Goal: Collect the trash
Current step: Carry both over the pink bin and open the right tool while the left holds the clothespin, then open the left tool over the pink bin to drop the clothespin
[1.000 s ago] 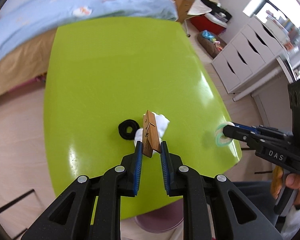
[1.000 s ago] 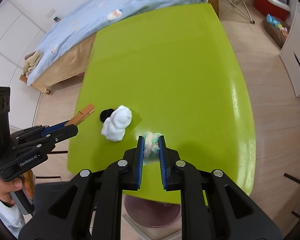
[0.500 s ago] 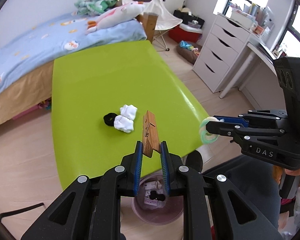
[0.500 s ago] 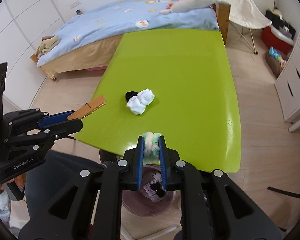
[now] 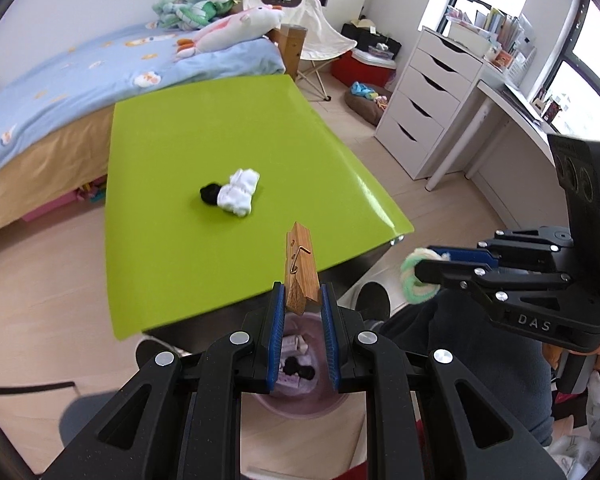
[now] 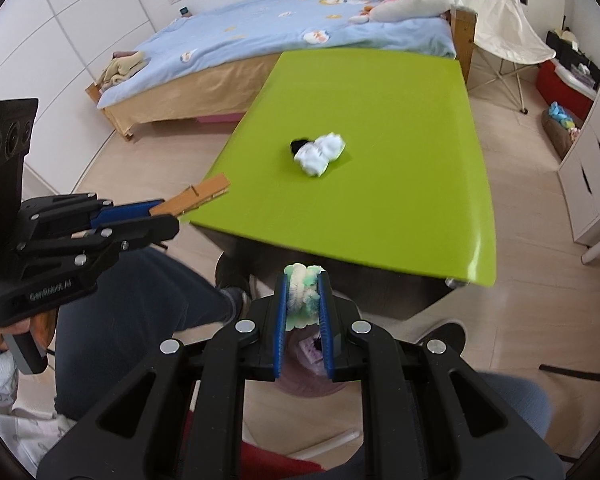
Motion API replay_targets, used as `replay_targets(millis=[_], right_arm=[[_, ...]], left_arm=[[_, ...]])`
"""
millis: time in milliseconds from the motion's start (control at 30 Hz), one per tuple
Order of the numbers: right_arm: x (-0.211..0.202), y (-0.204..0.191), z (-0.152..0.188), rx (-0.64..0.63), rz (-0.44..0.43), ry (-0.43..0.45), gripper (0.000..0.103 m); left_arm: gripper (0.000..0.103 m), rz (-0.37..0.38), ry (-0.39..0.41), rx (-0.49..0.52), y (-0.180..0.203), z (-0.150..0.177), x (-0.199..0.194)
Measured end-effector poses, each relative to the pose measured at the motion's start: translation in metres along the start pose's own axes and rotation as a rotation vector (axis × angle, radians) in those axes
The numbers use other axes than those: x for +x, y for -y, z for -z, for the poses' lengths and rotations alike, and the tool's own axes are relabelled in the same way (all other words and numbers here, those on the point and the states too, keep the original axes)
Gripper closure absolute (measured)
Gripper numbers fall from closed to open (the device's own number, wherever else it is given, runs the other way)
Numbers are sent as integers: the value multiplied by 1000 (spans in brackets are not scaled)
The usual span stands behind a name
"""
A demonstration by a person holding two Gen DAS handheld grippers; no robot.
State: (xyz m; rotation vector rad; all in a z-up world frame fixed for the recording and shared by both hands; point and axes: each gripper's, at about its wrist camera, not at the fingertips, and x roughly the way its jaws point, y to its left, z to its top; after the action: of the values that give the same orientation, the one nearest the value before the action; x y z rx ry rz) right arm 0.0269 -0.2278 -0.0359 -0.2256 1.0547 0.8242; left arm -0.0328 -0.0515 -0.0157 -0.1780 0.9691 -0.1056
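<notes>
My left gripper [image 5: 300, 300] is shut on a wooden clothespin [image 5: 300, 268], held above a pink trash bin [image 5: 300, 396] on the floor in front of the green table [image 5: 228, 128]. My right gripper [image 6: 303, 292] is shut on a green and white hair tie [image 6: 302, 296], also above the bin [image 6: 304, 376]. The hair tie [image 5: 416, 280] and right gripper [image 5: 424, 274] show at right in the left wrist view; the clothespin [image 6: 196, 200] and left gripper [image 6: 168, 216] show at left in the right wrist view. A white sock bundle [image 5: 239, 194] and a black hair tie [image 5: 210, 195] lie on the table.
The bin holds several small items. The person's legs [image 6: 140, 304] are beside it. A bed [image 5: 80, 80] stands behind the table, a white drawer unit [image 5: 424, 112] and desk at right, a folding chair [image 5: 320, 44] at the back.
Both grippers pulled back from the table and down toward the floor, carrying the clothespin and hair tie off the table edge to above the bin.
</notes>
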Motion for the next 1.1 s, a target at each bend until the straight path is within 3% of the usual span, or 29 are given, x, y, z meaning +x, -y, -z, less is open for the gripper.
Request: replay_targets(millis=[233,433,533,600,700,767,1100], right_arm=[[11,-5,24,9,-35,-46,89],[16,-10,23,-2,-54,-53,89],[16,-11,20,-4,-62,-48,78],[17,-8,20,6,-64,-42,43],[15,-5,21,18,-54,-31,21],[12,-2,21,34,-54,-24,13],[-8,13,22,77,-19,9,7]], left_arm=[[85,4,-12,-6,-1,23,-4],[85,4,-9,-12,-2,29,-9],[85,8,-5,-10,-2,28,-10],[85,9,-4,-2,0,28,-10],[85,13,-10,4,1,28,-9],[85,17,-14,11,2,29,-8],[85,39,-35,60,15,30,-2]])
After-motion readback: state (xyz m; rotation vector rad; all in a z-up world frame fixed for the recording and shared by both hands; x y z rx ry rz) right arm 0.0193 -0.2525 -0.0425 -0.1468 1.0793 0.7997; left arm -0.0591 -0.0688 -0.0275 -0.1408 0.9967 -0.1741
